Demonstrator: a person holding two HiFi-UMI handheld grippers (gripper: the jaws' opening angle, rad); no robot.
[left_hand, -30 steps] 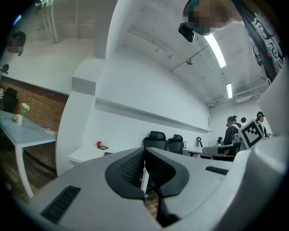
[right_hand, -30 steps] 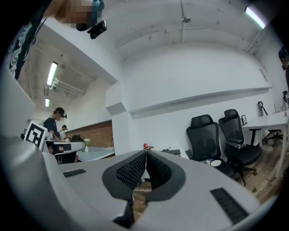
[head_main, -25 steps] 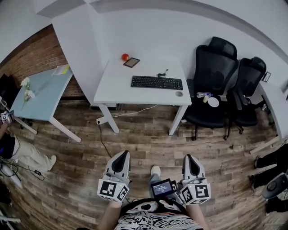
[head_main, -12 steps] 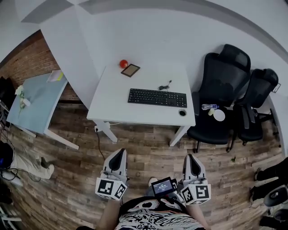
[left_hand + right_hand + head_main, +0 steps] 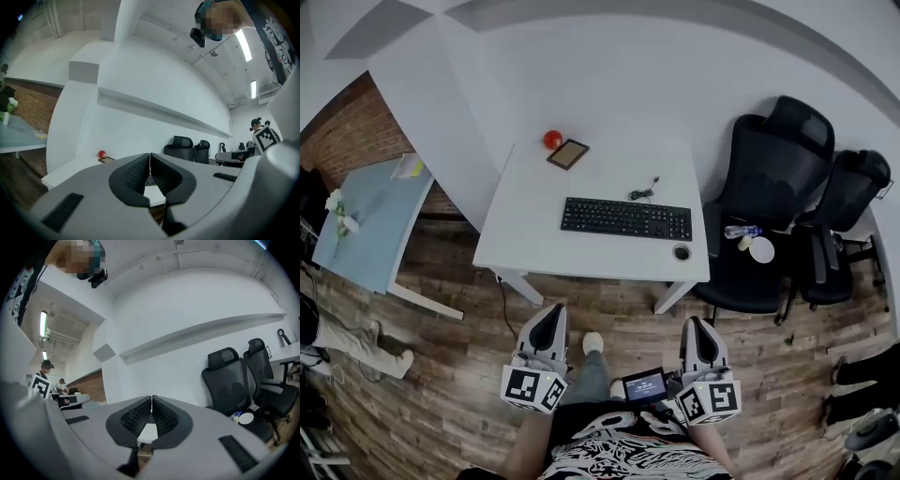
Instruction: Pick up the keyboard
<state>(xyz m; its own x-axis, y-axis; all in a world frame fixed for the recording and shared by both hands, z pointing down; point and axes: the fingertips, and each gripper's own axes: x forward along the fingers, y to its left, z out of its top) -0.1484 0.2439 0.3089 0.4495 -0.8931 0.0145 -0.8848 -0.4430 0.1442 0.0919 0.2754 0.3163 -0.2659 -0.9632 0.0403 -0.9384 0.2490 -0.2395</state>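
While both grippers hang short of the white desk [image 5: 534, 239], the keyboard [image 5: 626, 218] lies on it well ahead of them, its long axis running across the person's front. Its left end sits roughly in line with the left gripper [image 5: 551, 314], its right end with the right gripper [image 5: 697, 326], so neither seems clearly nearer. Both pairs of jaws are pressed together on nothing. The dark sliver behind the left pair is probably the keyboard.

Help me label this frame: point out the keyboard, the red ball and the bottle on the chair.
keyboard [image 5: 626, 218]: head view, middle of the keys.
red ball [image 5: 552, 140]: head view, its centre.
bottle [image 5: 741, 231]: head view, middle of its body.
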